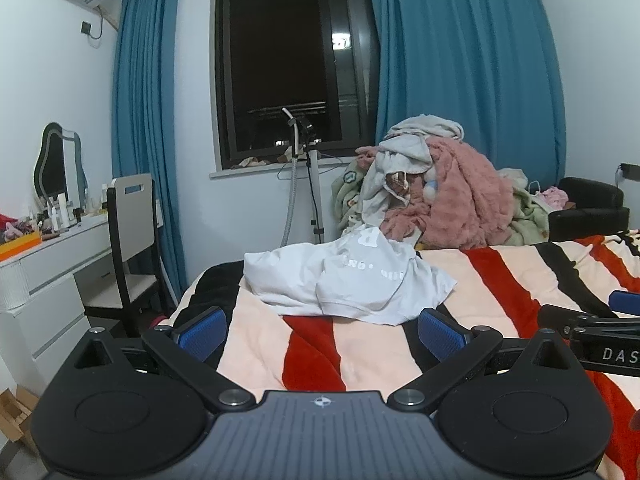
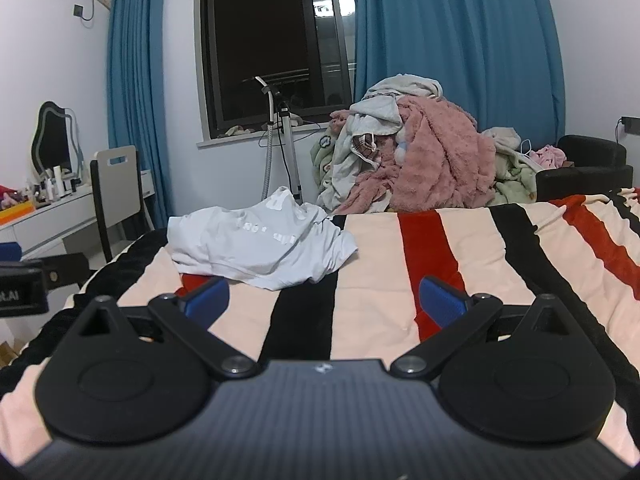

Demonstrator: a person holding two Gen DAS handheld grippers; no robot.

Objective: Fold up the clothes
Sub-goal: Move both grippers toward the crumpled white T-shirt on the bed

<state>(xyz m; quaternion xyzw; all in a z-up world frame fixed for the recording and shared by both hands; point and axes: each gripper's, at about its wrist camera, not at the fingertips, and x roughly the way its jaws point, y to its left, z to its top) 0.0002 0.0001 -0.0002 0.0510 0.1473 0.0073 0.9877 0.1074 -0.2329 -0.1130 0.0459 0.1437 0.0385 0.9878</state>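
Left gripper (image 1: 320, 330) nearest, jaws spread wide, nothing btwn blue pads, hovering over striped blanket (image 1: 260, 344). Right gripper (image 2: 324, 300) same: spread wide, empty, above blanket. White t-shirt (image 1: 344, 280) crumpled on blanket just ahead of both, untouched. Clothes pile (image 1: 444, 196) behind bed, near blue curtain (image 1: 460, 60).

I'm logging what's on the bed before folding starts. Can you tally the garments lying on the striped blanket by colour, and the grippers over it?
White T-shirt, crumpled on the striped blanket: 1
Open grippers, left gripper and right gripper, both empty: 2
Total: 3
The clothes pile beyond the bed is not counted.
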